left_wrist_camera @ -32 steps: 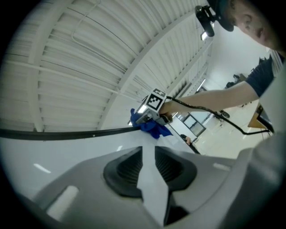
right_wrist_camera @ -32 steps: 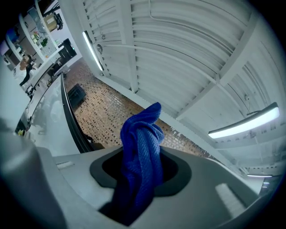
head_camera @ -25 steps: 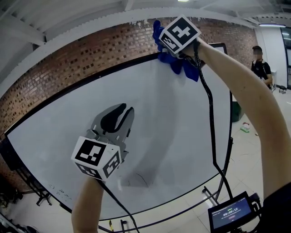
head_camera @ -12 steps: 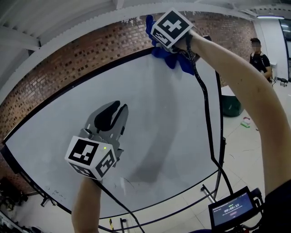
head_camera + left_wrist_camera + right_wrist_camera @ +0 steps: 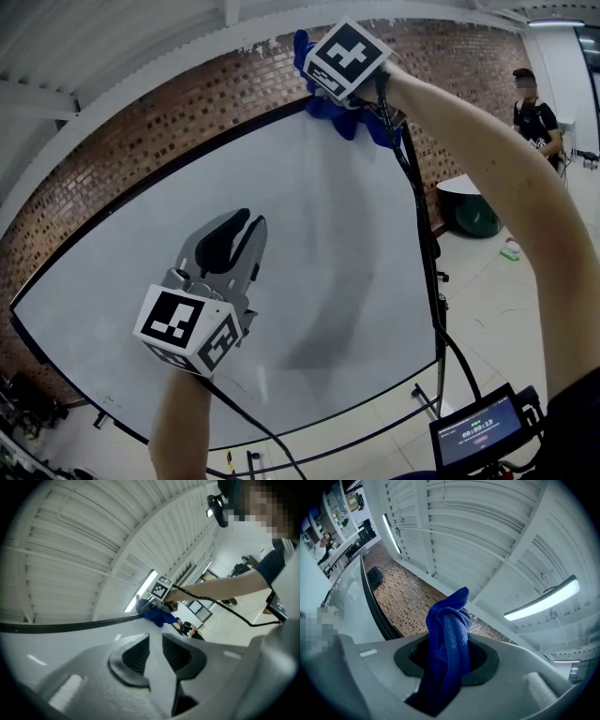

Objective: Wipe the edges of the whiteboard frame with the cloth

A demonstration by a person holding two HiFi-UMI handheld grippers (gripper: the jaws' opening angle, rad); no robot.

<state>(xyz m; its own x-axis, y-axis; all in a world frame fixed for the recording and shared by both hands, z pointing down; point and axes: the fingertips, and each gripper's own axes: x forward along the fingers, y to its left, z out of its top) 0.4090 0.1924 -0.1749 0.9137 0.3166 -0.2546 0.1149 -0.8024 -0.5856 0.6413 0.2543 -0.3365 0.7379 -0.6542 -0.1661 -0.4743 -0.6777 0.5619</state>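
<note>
While the right tongs [image 5: 326,94] grasp the blue cloth [image 5: 361,127] at 12 o'clock in the head view, the cloth lies against the black frame [image 5: 187,155] on the top edge of the whiteboard [image 5: 319,244], close to its upper right corner. Seen from the right gripper view, the cloth stands bunched between the jaws, which press on it from both sides, and its top pokes out past them toward 12 o'clock. The frame and a brick wall [image 5: 122,141] show at 10 o'clock there.

At 7 o'clock in the head view the left tongs [image 5: 246,225] are clenched on nothing, with only a thin slit between the pads. They point at the bare board, well apart from the cloth. A black cable [image 5: 433,244] hangs from the right tongs down to 5 o'clock, where a small screen [image 5: 478,436] sits. A person [image 5: 536,131] stands at 2 o'clock.
</note>
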